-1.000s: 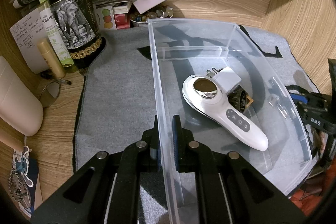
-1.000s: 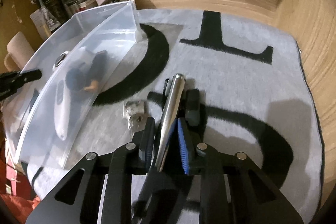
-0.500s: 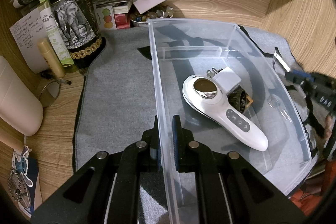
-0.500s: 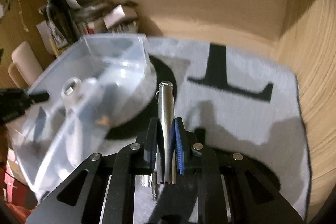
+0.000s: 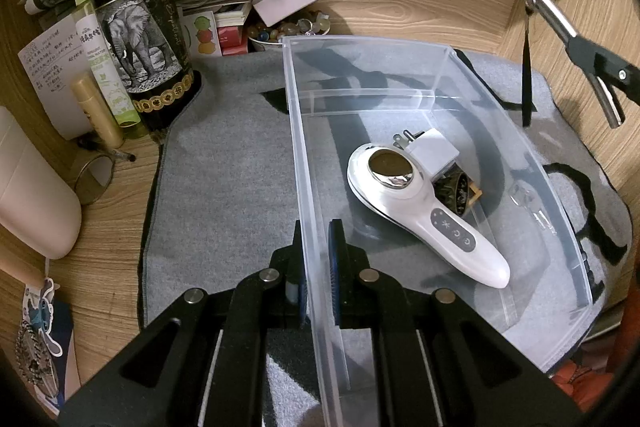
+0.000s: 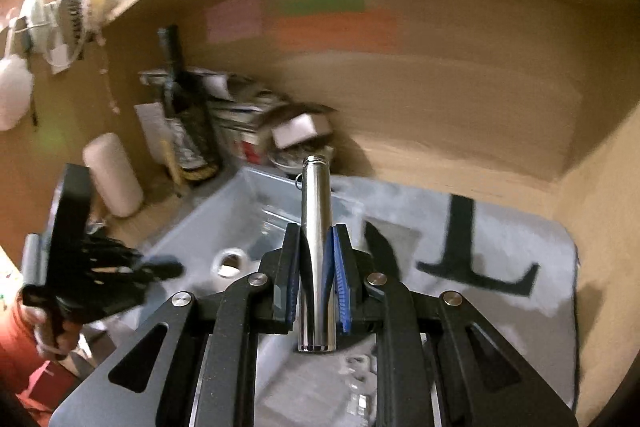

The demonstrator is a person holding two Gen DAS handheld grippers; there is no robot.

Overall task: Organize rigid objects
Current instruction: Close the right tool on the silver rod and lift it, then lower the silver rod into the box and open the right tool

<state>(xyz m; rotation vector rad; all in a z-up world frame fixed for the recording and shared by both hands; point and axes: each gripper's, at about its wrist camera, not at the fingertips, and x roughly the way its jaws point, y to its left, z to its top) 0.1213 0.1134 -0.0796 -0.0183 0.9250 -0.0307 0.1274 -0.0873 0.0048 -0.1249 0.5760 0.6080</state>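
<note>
A clear plastic bin (image 5: 432,75) sits on the grey mat (image 5: 224,167). My left gripper (image 5: 318,251) is shut on the bin's left wall. Inside lie a white handheld device (image 5: 420,211), a white plug adapter (image 5: 434,151) and a dark round item (image 5: 456,193). My right gripper (image 6: 316,247) is shut on a silver metal cylinder (image 6: 316,227) with a dangling black strap, held in the air above the mat. It shows in the left wrist view (image 5: 560,31) high at the bin's right. The bin is blurred in the right wrist view (image 6: 240,227).
A wine bottle with an elephant label (image 5: 136,27), small bottles, papers and a bowl of beads (image 5: 288,27) crowd the back left corner. A cream cylinder (image 5: 32,195) lies at left. A small clear item (image 6: 360,379) lies on the mat. Wooden walls enclose the space.
My right gripper lifted the silver cylinder off the mat and raised it high, moving toward the bin. The left gripper and bin stayed still.
</note>
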